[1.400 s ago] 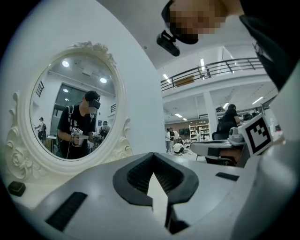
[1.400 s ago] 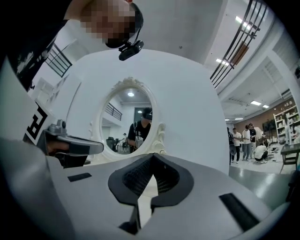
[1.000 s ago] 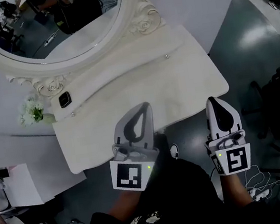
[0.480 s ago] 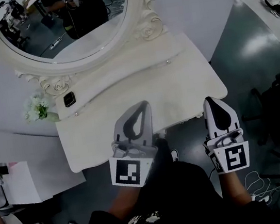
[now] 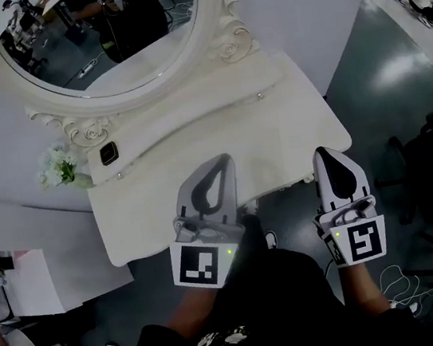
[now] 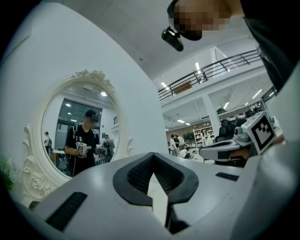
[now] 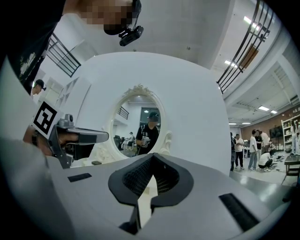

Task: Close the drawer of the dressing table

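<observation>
Almost nothing has moved; the tabletop [image 5: 149, 210] only slid a little in view. Left tongs [image 5: 222, 162] and right tongs [image 5: 325, 154] are closed, holding nothing. The drawer hides under the tabletop's near edge, probably lying sideways, closest to the left tongs.

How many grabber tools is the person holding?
2. The left gripper is over the front edge of the dressing table, near the middle. The right gripper is beside it, near the table's front right corner. None seem hidden.
</observation>
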`<state>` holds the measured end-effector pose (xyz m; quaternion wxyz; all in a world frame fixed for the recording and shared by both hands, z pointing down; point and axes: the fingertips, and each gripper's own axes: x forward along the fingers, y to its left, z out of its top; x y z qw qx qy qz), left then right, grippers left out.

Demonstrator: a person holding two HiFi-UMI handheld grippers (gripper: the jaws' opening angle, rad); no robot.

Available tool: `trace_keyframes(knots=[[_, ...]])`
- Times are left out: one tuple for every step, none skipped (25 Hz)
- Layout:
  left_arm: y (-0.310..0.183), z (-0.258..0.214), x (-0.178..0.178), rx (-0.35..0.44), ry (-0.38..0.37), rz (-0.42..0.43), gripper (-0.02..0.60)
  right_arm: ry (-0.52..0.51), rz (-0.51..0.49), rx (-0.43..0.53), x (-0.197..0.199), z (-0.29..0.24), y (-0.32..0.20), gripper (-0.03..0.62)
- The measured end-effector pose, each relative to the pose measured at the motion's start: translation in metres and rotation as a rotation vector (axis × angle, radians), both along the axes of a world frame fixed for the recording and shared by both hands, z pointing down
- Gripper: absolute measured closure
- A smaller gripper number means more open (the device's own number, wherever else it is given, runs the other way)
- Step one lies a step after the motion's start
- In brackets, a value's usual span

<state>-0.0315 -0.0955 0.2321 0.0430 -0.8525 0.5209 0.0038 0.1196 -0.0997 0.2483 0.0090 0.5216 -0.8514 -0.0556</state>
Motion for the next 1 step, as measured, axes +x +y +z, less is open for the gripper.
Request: trace_keyframes(knots=[[0.0002,-0.0002,-0.0005,0.000,0.000,-0.002,0.580,0.005,0.000,-0.003,-0.0005,0.0011,0.0005,0.597]])
